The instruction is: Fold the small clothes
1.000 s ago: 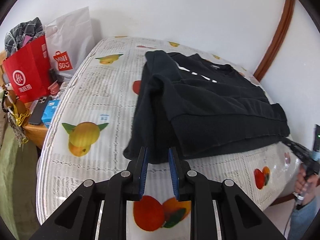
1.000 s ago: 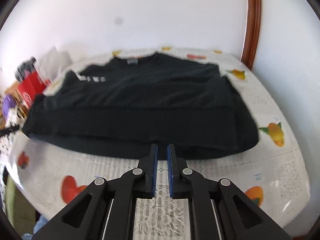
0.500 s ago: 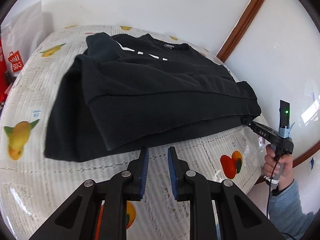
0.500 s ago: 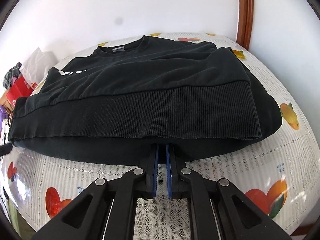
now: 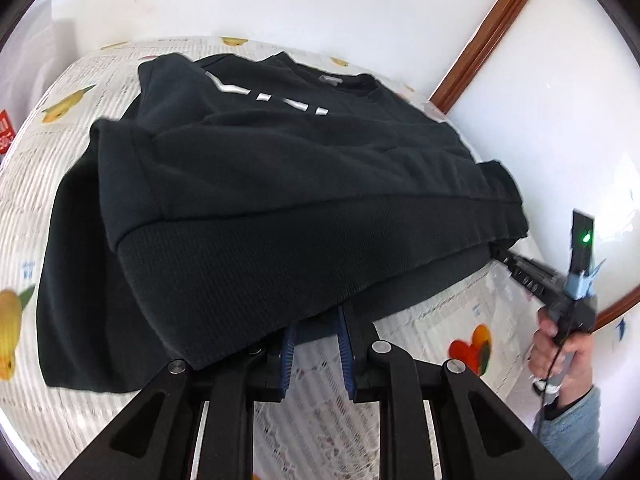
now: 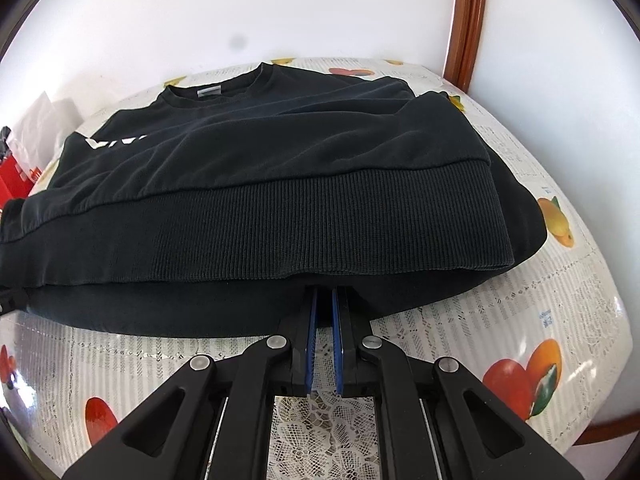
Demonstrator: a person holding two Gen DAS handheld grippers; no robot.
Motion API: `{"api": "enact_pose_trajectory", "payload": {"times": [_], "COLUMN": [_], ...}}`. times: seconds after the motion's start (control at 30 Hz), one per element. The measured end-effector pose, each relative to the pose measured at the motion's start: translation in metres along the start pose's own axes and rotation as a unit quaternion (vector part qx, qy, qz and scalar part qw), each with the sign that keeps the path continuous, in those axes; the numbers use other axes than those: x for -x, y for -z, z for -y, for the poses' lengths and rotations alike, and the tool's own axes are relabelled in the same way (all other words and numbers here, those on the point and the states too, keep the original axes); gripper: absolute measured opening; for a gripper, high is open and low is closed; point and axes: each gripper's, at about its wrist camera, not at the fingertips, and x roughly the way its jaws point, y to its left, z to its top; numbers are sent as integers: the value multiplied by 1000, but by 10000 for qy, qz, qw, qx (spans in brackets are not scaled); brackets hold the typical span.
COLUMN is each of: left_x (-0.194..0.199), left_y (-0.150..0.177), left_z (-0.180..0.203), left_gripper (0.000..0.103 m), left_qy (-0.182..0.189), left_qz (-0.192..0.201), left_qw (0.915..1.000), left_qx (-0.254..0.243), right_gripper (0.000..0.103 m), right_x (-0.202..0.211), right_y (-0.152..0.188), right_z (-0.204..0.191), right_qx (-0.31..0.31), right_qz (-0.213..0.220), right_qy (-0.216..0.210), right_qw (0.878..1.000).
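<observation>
A black sweatshirt (image 5: 280, 184) (image 6: 280, 160) lies folded over on the fruit-print tablecloth (image 5: 460, 320) (image 6: 520, 320), its ribbed hem (image 5: 320, 248) (image 6: 320, 224) toward me. My left gripper (image 5: 316, 320) has its tips tucked just under the hem's near edge; the blue pads stand a narrow gap apart with only tablecloth showing between them. My right gripper (image 6: 325, 292) is shut, its tips hidden under the hem against the lower layer. The left wrist view also shows the right gripper (image 5: 532, 276) in a person's hand (image 5: 560, 336), at the sweatshirt's right corner.
A white wall runs close behind the table, with a brown wooden frame (image 5: 480, 40) (image 6: 468, 20) at the right. A red bag (image 6: 12, 180) and a white bag (image 6: 40, 120) stand beyond the table's left end. The table's rounded front edge lies just below both grippers.
My left gripper swung from the sweatshirt's left corner to the middle of the hem and pushed under it. My right gripper closed in and its tips slid beneath the hem.
</observation>
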Motion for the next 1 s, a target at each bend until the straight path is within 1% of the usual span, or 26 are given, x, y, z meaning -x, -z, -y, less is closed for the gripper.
{"api": "enact_pose_trajectory", "payload": {"times": [0.13, 0.23, 0.33, 0.4, 0.53, 0.63, 0.73, 0.8, 0.87, 1.0], "left_x": [16, 20, 18, 14, 10, 4, 7, 17, 25, 28], "left_y": [-20, -30, -29, -25, -16, -10, -15, -23, -36, -64], "left_z": [-5, -9, -8, -6, -14, -22, -21, -19, -17, -18], "left_gripper": [18, 18, 18, 18, 18, 18, 18, 18, 18, 18], "left_qy": [138, 107, 38, -82, -216, -263, -294, -290, -417, -581], "left_qz": [242, 298, 274, 265, 168, 90, 136, 335, 450, 648], "left_qw": [9996, 9995, 9996, 9996, 9995, 9991, 9987, 9982, 9974, 9956], "left_qx": [13, 26, 5, 3, 175, 330, 386, 412, 367, 339], "right_gripper": [7, 6, 6, 5, 5, 5, 5, 5, 5, 5], "right_x": [1, 1, -2, -2, -8, -8, -2, 0, -2, -14], "right_y": [0, -3, -13, -17, -24, -31, -45, -59, -72, -103], "right_z": [1, 4, 16, 23, 23, 18, 21, 21, 22, 20], "right_qx": [-128, -190, -358, -469, -272, -15, -23, -32, -48, -2], "right_qz": [-52, -194, -467, -453, -451, -260, 80, 235, 323, 454], "right_qy": [11, -74, -436, -598, -634, -595, -752, -924, -1033, -1065], "right_qw": [9999, 9996, 9973, 9961, 9966, 9979, 9971, 9954, 9941, 9933]}}
